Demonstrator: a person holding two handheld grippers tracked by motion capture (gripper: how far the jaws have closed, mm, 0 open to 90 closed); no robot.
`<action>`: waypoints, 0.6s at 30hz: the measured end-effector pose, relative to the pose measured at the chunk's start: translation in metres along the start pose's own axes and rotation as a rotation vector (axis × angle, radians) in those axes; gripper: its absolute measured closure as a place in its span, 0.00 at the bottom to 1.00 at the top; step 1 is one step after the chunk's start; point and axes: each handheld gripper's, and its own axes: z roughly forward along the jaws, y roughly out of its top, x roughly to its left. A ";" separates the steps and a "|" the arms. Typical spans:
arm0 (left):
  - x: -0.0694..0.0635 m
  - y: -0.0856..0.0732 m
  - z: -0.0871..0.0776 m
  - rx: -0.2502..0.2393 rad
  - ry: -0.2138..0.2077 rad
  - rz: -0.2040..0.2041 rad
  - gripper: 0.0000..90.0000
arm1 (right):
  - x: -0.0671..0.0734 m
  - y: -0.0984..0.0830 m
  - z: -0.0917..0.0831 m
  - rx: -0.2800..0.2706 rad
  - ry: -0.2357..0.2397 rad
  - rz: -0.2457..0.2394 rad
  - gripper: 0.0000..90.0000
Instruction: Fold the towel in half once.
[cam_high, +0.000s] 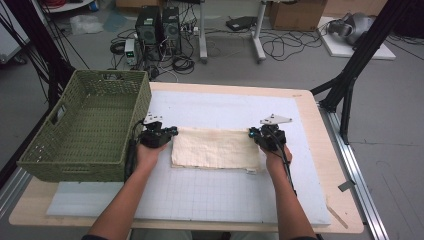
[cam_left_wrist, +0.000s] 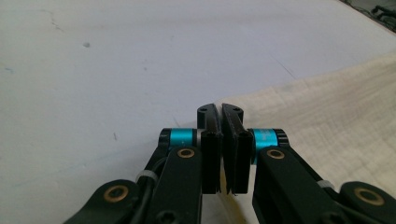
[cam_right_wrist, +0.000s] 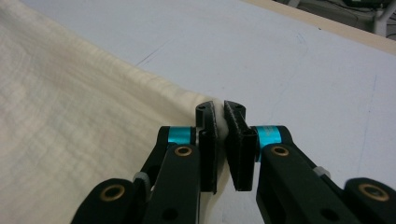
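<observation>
Basket: a green woven basket (cam_high: 85, 125) stands at the left edge of the counter (cam_high: 320, 150), empty as far as the high view shows, just beside the left hand.
Left tongs: the left tongs (cam_high: 167, 133) sit at the cloth's left far corner; in the left gripper view (cam_left_wrist: 223, 140) the jaws are clenched on the cloth's edge, with cream fabric showing below them.
Cloth: a cream folded cloth (cam_high: 215, 147) lies flat on the white gridded mat (cam_high: 200, 195) in the middle of the counter, between the two hands.
Cloth axis: its long axis runs left to right across the counter, one short end toward the basket; a small tag seems to peek out at the near right corner.
Right tongs: the right tongs (cam_high: 255, 133) are at the right far corner; the right gripper view (cam_right_wrist: 223, 135) shows the jaws pinched on a bit of cloth edge.
Step in hand: likely lifting or folding the far edge, judging by both corner grips.
Doing it well: raise both corners together and level, keep the edge taut between them, and do not tug sideways, so the pinched corners do not slip out.
</observation>
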 end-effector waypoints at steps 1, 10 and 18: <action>0.000 0.002 0.001 -0.002 0.007 0.010 0.96 | 0.001 0.000 0.002 0.001 -0.009 -0.007 0.94; -0.002 0.006 0.013 0.045 0.027 0.057 0.94 | 0.000 0.008 0.009 0.011 -0.067 0.003 0.92; 0.000 0.004 0.003 0.062 0.046 0.033 0.62 | -0.005 0.007 0.002 -0.006 -0.084 0.046 0.68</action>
